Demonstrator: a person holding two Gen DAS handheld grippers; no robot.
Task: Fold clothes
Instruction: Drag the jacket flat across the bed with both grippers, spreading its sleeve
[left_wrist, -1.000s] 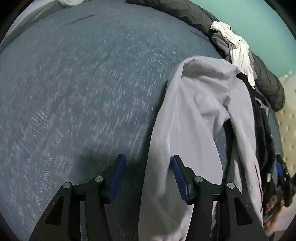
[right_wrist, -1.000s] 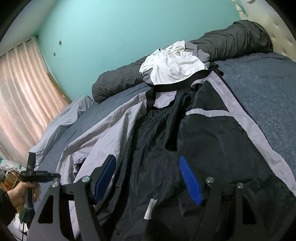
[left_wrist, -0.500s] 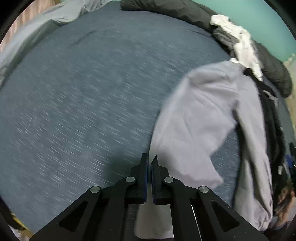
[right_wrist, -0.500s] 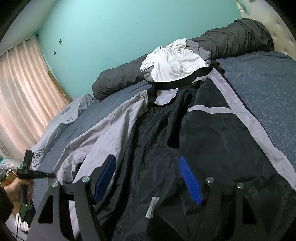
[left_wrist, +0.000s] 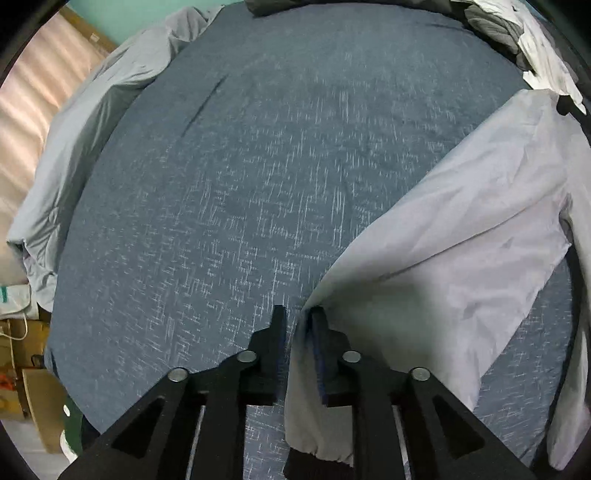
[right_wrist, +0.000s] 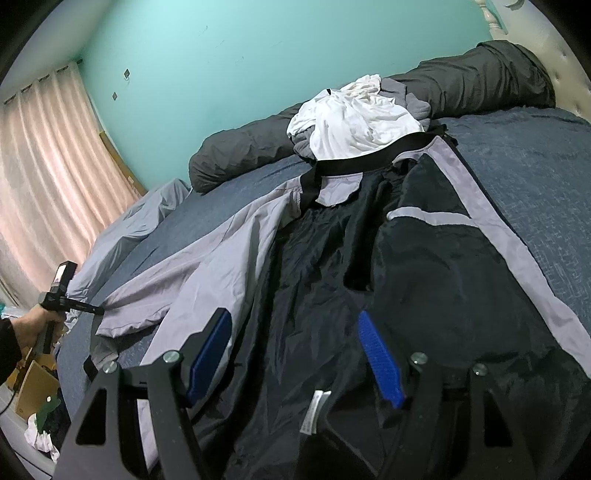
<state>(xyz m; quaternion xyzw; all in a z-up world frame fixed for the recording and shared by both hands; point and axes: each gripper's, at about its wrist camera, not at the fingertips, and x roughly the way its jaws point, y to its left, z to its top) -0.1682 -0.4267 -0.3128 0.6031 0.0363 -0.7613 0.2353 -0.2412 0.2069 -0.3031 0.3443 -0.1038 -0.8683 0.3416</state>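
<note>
A grey and black jacket (right_wrist: 369, 266) lies open on the blue bed (right_wrist: 535, 177), black lining up. Its light grey sleeve (left_wrist: 461, 229) stretches out to the left. My left gripper (left_wrist: 297, 314) is shut on the sleeve's cuff end and holds it out over the bed; it also shows in the right wrist view (right_wrist: 94, 310) at the far left. My right gripper (right_wrist: 295, 332) is open and empty, hovering above the jacket's black lining near the hem.
A pile of white and grey clothes (right_wrist: 354, 114) rests against a rolled dark duvet (right_wrist: 480, 81) at the head of the bed. A grey blanket (left_wrist: 74, 147) lies bunched at the bed's left side. Cardboard boxes (left_wrist: 26, 387) stand on the floor.
My left gripper closed on the grey sleeve end and pulled it outward to the left, stretching the sleeve. My right gripper stayed open in place over the lining.
</note>
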